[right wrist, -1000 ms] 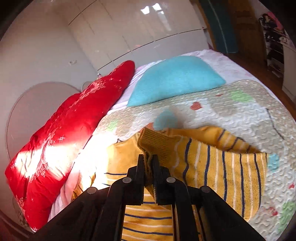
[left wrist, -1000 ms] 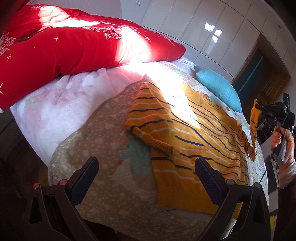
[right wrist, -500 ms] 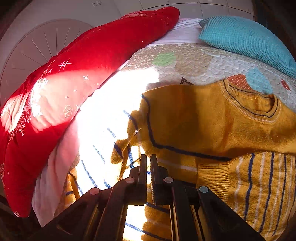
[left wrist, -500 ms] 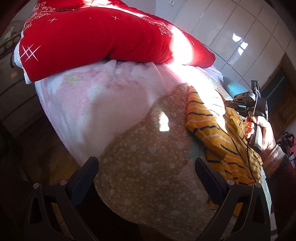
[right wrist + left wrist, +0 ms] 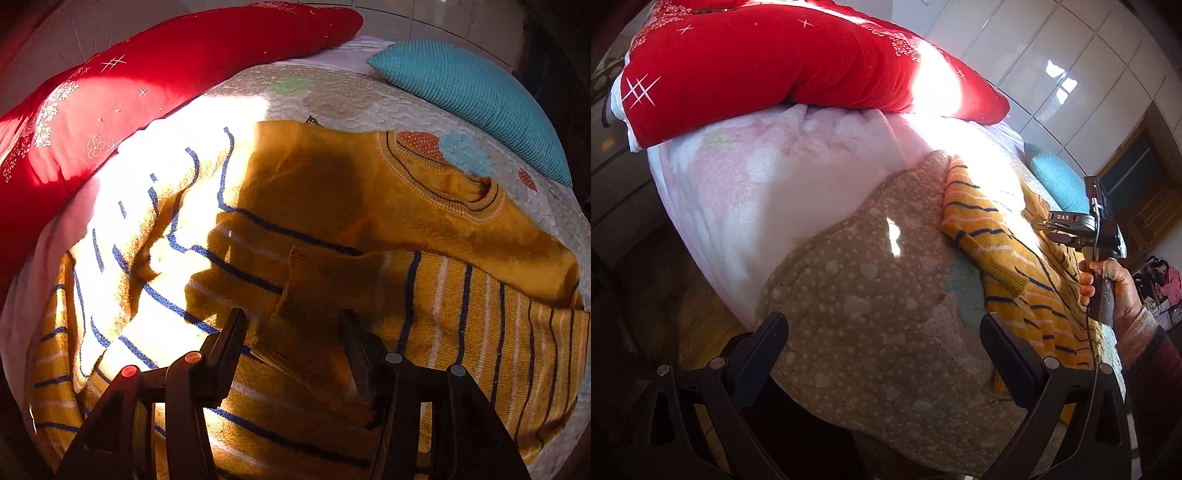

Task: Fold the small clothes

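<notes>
A small mustard-yellow sweater (image 5: pixel 332 206) with navy and white stripes lies flat on the bed quilt, collar toward the teal pillow. One sleeve (image 5: pixel 461 295) is folded across its front. My right gripper (image 5: pixel 293 328) is open just above the folded sleeve's cuff, holding nothing. In the left wrist view the sweater (image 5: pixel 1008 266) lies to the right, with the right gripper (image 5: pixel 1039 223) over it. My left gripper (image 5: pixel 882 332) is open and empty above the quilt's edge, left of the sweater.
A long red pillow (image 5: pixel 775 62) lies at the head of the bed on a pink blanket (image 5: pixel 750 184). A teal pillow (image 5: pixel 472 92) sits beyond the collar. The patterned quilt (image 5: pixel 857 295) ends at the bed edge below my left gripper. White wardrobe doors (image 5: pixel 1052 55) stand behind.
My right gripper carried the sleeve across the sweater, laid it down and opened. My left gripper swung left toward the bed edge and stayed open.
</notes>
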A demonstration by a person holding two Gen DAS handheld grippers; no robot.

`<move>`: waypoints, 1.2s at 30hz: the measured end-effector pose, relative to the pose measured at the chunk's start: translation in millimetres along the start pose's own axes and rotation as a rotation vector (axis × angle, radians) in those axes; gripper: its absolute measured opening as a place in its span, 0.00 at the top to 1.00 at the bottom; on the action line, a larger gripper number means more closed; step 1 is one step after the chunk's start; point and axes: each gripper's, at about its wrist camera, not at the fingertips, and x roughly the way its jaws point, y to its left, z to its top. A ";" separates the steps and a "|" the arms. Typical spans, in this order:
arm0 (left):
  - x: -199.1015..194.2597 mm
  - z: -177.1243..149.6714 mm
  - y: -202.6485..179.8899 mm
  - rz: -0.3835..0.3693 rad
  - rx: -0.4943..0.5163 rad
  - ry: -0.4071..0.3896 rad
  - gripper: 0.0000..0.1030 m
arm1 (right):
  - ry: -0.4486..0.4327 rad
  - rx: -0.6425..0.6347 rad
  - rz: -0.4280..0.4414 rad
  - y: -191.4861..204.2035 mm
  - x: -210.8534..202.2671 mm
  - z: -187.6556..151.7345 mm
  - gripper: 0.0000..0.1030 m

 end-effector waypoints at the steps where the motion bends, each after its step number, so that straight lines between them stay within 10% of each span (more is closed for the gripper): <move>1: -1.7 -0.6 -2.2 0.004 0.011 -0.006 0.00 | -0.007 0.006 -0.027 -2.4 2.3 0.9 0.82; 10: 0.0 0.8 14.8 0.013 -0.007 -0.005 0.00 | -0.124 0.135 0.034 -16.6 -40.5 36.4 0.90; 19: -9.1 0.5 18.4 0.012 -0.030 -0.019 0.00 | -0.039 0.110 0.103 42.6 -11.4 67.5 0.81; 28: -14.0 0.6 39.7 0.057 -0.087 -0.021 0.00 | -0.054 -0.140 0.240 73.3 -81.0 -4.9 0.46; 36: -15.6 -5.6 35.0 0.045 -0.097 -0.003 0.00 | -0.022 -0.485 0.414 134.0 -120.2 -116.2 0.38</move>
